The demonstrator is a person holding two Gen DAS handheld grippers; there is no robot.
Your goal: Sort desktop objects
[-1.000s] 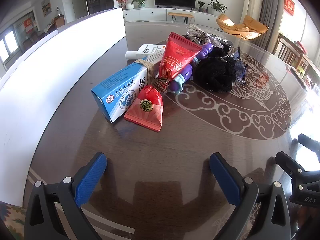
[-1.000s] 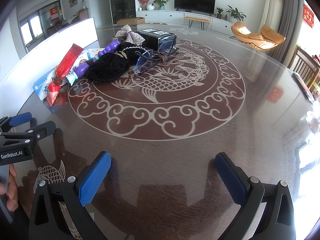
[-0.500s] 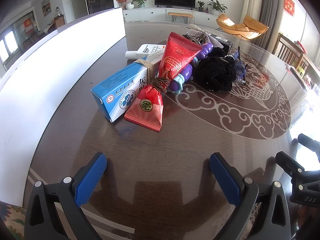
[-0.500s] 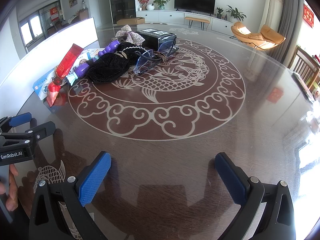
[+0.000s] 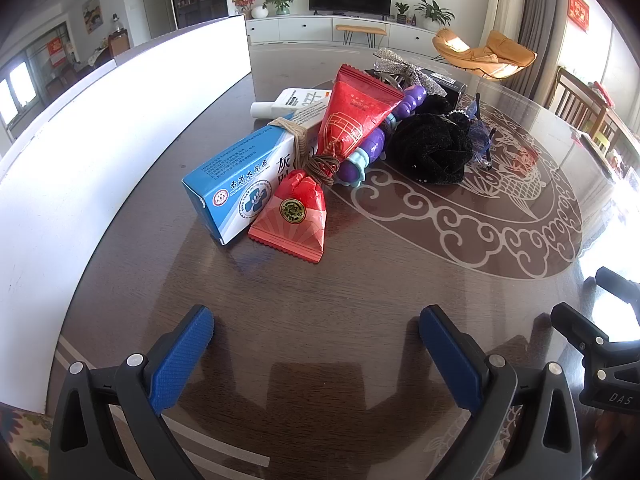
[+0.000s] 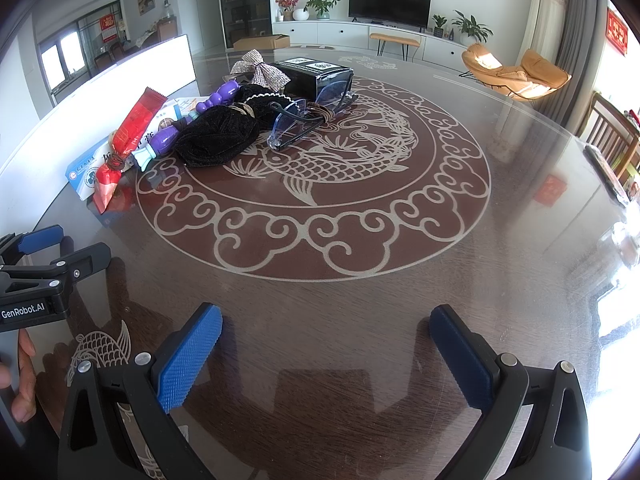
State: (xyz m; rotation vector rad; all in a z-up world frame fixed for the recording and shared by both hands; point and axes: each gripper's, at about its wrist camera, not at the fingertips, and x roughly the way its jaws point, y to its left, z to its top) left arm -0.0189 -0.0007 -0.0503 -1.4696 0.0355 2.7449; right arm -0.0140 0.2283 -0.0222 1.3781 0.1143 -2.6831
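Round dark table (image 6: 400, 300) with a pale fish-and-cloud inlay, seen from both wrist cameras. Two hand-held grippers, both low over bare tabletop near the front edge: left gripper (image 5: 316, 344) with jaws spread wide, grasping nothing; right gripper (image 6: 326, 340) likewise spread and empty. Left gripper also visible at the left edge of the right view (image 6: 44, 268), with fingertips (image 6: 24, 376) of one hand on its handle.

One cluster of task objects at the far left of the table, well apart from both grippers, items touching or overlapping:
- one blue-and-white carton (image 5: 240, 178), nearest the left gripper, lying flat;
- one red foil packet (image 5: 320, 168), cinched at its waist by a brown band, resting against the carton;
- one white tube (image 5: 288, 104) behind the carton;
- one purple toy (image 5: 376, 140) with a teal end, beside the packet;
- one black fabric bundle (image 6: 218, 138), just right of the toy;
- one silver bow (image 6: 260, 70);
- one black box (image 6: 312, 74), farthest back;
- one pair of blue-tinted glasses (image 6: 304, 118), leaning against the box.

One white board (image 5: 100, 140) upright along the table's left edge.
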